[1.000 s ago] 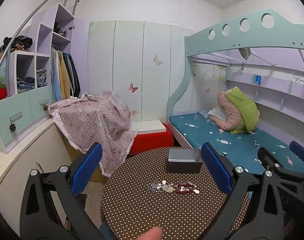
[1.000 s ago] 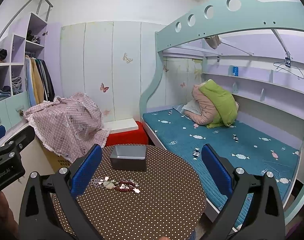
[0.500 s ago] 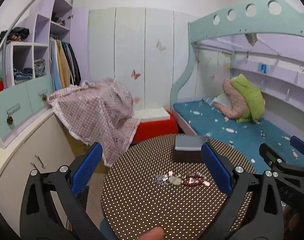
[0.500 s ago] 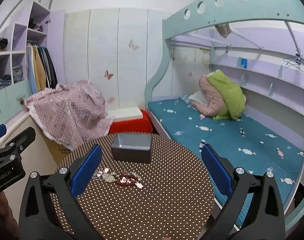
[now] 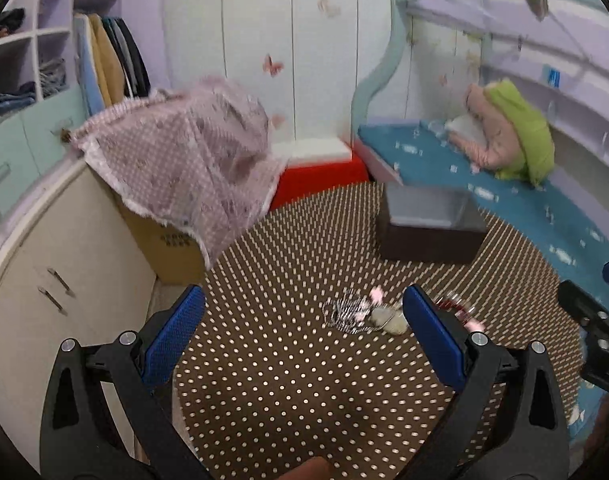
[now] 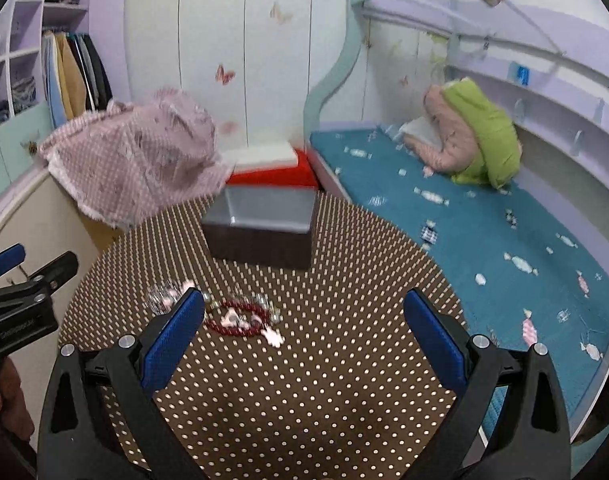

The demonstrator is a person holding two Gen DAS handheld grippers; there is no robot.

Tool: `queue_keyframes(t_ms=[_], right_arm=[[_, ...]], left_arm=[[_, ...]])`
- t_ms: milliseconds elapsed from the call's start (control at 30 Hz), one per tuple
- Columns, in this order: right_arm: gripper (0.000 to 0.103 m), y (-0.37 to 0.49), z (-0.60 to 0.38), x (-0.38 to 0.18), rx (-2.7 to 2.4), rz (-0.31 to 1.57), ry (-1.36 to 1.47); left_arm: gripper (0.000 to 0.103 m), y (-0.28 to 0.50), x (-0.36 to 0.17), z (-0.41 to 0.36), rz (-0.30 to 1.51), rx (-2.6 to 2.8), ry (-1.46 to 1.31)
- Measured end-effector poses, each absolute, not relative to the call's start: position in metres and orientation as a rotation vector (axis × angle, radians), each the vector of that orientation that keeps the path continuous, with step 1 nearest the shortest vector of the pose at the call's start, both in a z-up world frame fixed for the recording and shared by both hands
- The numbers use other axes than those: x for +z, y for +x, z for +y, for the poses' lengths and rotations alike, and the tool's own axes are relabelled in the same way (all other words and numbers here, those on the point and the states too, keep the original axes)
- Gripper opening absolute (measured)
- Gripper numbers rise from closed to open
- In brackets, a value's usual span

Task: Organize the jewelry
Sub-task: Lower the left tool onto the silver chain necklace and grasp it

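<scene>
A small heap of jewelry lies on the round brown polka-dot table (image 5: 288, 380): a silver chain with pink charms (image 5: 350, 312), a pale stone piece (image 5: 388, 318) and a dark red bead bracelet (image 6: 240, 318). An open dark box (image 5: 428, 220) with a grey inside stands behind it; it also shows in the right wrist view (image 6: 264, 228). My left gripper (image 5: 304, 336) is open and empty, above the table just short of the jewelry. My right gripper (image 6: 304, 336) is open and empty, with its left finger (image 6: 172, 332) beside the bracelet.
A pink checked cloth (image 5: 184, 148) covers a cardboard box left of the table. A red stool (image 5: 324, 172) stands behind it. A bunk bed with a teal mattress (image 6: 484, 232) runs along the right. White cabinets (image 5: 44, 280) are at the left.
Both grippers have moved forward and tilted down toward the table; the jewelry and the box look nearer and larger. Both stay open.
</scene>
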State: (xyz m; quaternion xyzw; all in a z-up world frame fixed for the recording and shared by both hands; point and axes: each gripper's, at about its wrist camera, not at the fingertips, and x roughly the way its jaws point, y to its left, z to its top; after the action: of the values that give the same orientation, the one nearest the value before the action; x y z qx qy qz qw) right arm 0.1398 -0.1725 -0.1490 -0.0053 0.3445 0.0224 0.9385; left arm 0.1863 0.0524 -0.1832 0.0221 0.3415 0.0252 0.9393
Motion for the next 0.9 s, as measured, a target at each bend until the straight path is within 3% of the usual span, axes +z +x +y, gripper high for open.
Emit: queue_keyframes(t_ms=[300,733,767,800,833,900], right_arm=[[0.096,0.17,-0.188,-0.189,0.038,0.852,-0.002],[0.096,0.191,-0.195,-0.215,0.039,0.939,0.008],[0.096,0.191,-0.194,-0.216,0.041,0.943,0.007],[0.096,0.192,-0.193,-0.217,0.043,0.947,0.007],[0.096,0.193,-0.193,-0.218,0.046,0.952,0.008],[0.096,0.195,-0.192,-0.218,0.053,0.958,0.007]], left_arm=[[0.098,0.238,-0.262,0.041,0.877,0.008,0.104],[0.097,0.272,-0.302,0.048,0.97,-0.017,0.095],[0.091,0.274,-0.302,0.05,0.973,-0.035,0.078],[0.075,0.275,-0.302,0.052,0.975,-0.068,0.048],[0.069,0.275,-0.301,0.053,0.974,-0.091,0.024],[0.033,0.275,-0.3,0.047,0.96,-0.102,0.078]])
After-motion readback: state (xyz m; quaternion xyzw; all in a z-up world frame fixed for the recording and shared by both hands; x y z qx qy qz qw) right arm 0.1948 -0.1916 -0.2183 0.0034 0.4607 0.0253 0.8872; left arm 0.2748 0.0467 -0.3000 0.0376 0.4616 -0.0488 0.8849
